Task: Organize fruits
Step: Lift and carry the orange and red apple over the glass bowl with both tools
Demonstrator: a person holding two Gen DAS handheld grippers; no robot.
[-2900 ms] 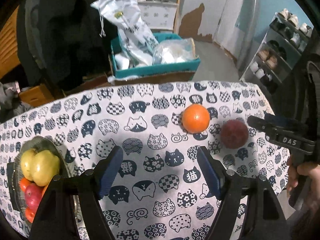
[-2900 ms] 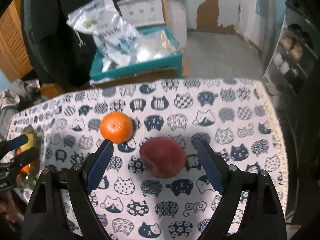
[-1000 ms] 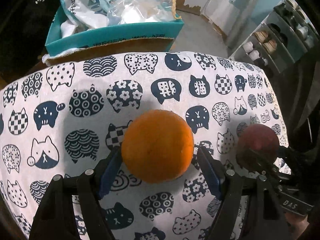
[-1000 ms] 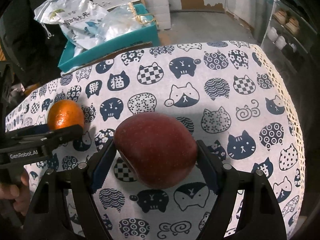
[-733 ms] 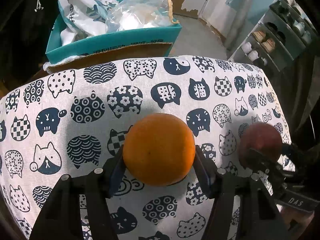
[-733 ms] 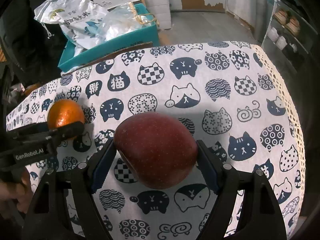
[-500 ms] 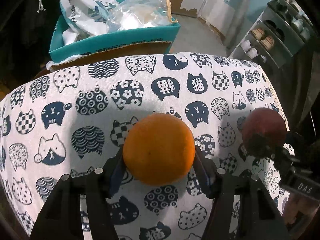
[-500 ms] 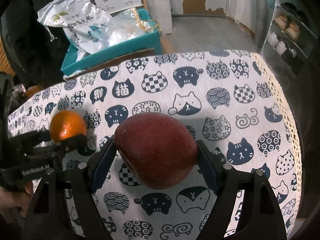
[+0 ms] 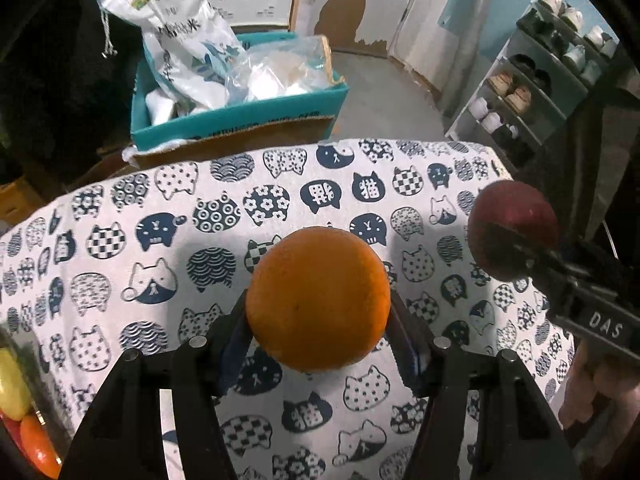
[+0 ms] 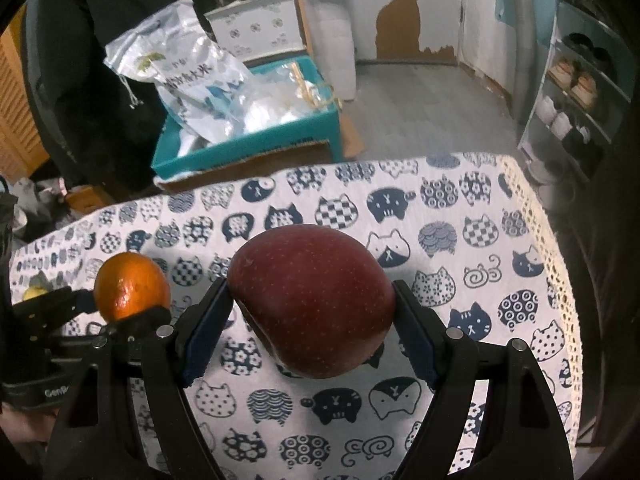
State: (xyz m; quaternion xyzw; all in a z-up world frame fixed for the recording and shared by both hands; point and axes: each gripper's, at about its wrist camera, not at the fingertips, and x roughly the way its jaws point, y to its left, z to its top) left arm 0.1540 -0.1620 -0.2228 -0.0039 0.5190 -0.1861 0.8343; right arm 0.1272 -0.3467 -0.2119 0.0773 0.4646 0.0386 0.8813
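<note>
Both fruits have been lifted off the counter (image 9: 120,248) since the earliest frames, when each lay on the cat-patterned cloth between spread fingers; more of the room beyond the far edge is now taken in by both views. One orange (image 9: 318,299) is clamped in the left claw (image 9: 318,320), whose blue pads are closed against its two sides, and it is held above the cloth with a shadow cast below it. One dark red apple (image 10: 312,302) is gripped likewise in the right claw (image 10: 312,320), pads pressed on its flanks, clear of the cloth. Each fruit is also seen from the other camera: the apple at the right edge of the left view, the orange at the left of the right view. The picking-up step is judged to be done for both pieces; the carrying and setting down are left. A dish of fruit (image 9: 18,404) is glimpsed at the lower left edge of the left view, with something yellow and something orange-red in it; its contents cannot be counted, as it is cut off by the frame. It is taken as the likely destination. No other loose fruit is seen on the cloth. Behind the counter, one teal box (image 9: 240,114) stuffed with plastic bags is visible.
</note>
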